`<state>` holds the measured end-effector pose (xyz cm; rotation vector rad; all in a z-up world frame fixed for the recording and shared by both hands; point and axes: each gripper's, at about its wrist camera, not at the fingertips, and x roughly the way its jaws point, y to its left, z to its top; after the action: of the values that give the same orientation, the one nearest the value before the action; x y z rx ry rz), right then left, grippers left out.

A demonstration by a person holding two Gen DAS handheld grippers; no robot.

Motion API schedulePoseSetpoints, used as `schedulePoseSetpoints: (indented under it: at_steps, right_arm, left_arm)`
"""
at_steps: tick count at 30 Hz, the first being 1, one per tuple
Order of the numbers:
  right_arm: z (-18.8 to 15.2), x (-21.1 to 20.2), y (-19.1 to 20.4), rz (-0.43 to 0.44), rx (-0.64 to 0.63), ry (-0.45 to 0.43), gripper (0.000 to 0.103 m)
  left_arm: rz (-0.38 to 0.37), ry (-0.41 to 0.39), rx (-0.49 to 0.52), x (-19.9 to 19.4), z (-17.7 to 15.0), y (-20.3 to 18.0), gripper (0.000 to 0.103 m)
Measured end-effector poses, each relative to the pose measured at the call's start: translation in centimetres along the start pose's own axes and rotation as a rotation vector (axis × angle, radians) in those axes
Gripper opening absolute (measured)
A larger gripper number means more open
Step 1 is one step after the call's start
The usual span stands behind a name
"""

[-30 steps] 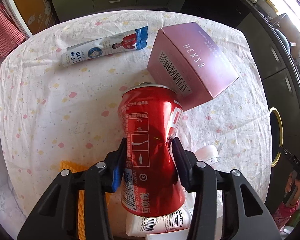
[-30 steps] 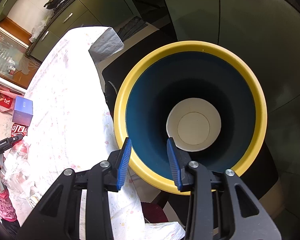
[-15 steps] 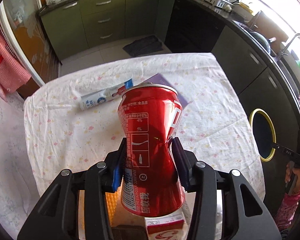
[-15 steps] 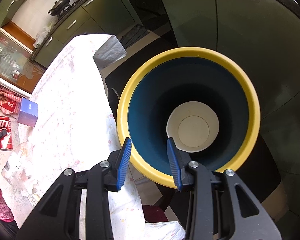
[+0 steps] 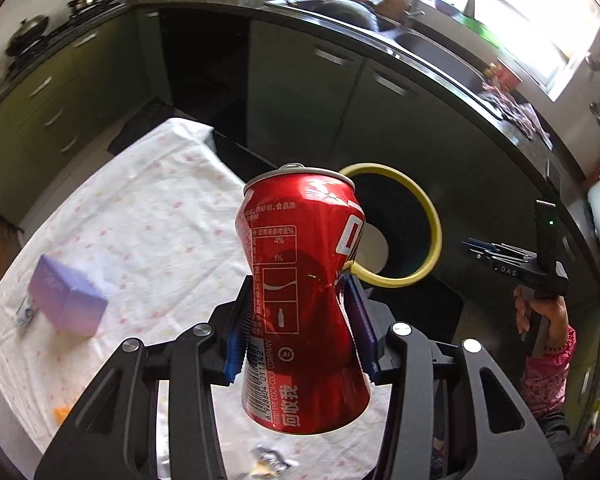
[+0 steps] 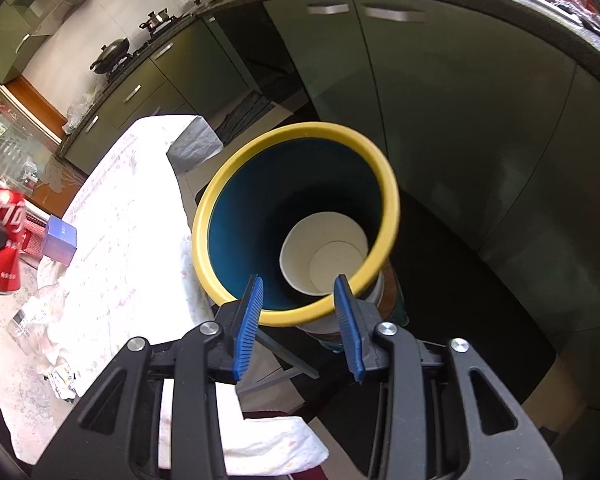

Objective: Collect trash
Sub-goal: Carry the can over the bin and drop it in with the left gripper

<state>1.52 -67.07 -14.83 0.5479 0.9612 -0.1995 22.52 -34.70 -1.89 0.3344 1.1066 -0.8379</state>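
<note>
dented red can (image 5: 304, 300) clamped in left gripper (image 5: 300, 320)

One red can (image 5: 304, 304) – one yellow-rimmed bin (image 6: 296, 216) – one paper cup (image 6: 324, 252) inside – one purple box (image 5: 66, 300) – two claws.

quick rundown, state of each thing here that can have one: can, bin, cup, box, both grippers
red can: crushed at the waist, held off the table
left gripper: shut on the can
yellow-rimmed bin: open, tilted, rim in the right gripper
paper cup: inside the bin
purple box: closed, on the table
</note>
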Motion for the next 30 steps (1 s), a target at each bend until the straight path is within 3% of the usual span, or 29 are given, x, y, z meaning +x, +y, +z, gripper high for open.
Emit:
schedulePoseSetpoints:
  at_steps: [7, 13, 14, 16, 23, 30]
  right_arm:
    - [-1.7, -1.6, -2.1, 0.0, -0.001, -0.035, 0.035]
    - [-3.0, -2.3, -4.1, 0.009, 0.031, -0.04, 0.038]
    - [-3.2, -2.4, -4.3, 0.008, 0.037, -0.042, 0.041]
    - [-3.3, -2.4, -4.7, 0.007, 0.043, -0.047, 0.042]
    - [-3.7, -1.3, -4.3, 0.017, 0.037, -0.035, 0.042]
    - [-3.7, 0.4, -2.0, 0.035, -0.018, 0.016, 0.042]
  left_arm:
    - [-0.035, 0.057, 0.133, 7.5, 5.2, -9.8, 0.045]
    - [-0.006, 0.073, 0.167, 13.2, 8.2, -13.3, 0.045]
    - [-0.002, 0.072, 0.167, 13.8, 8.5, -13.6, 0.047]
    - [0.007, 0.067, 0.158, 14.4, 9.2, -13.9, 0.064]
    - [-0.028, -0.023, 0.118, 10.5, 9.1, -12.2, 0.068]
    - [-0.099, -0.163, 0.01, 0.8, 2.8, -5.4, 0.08]
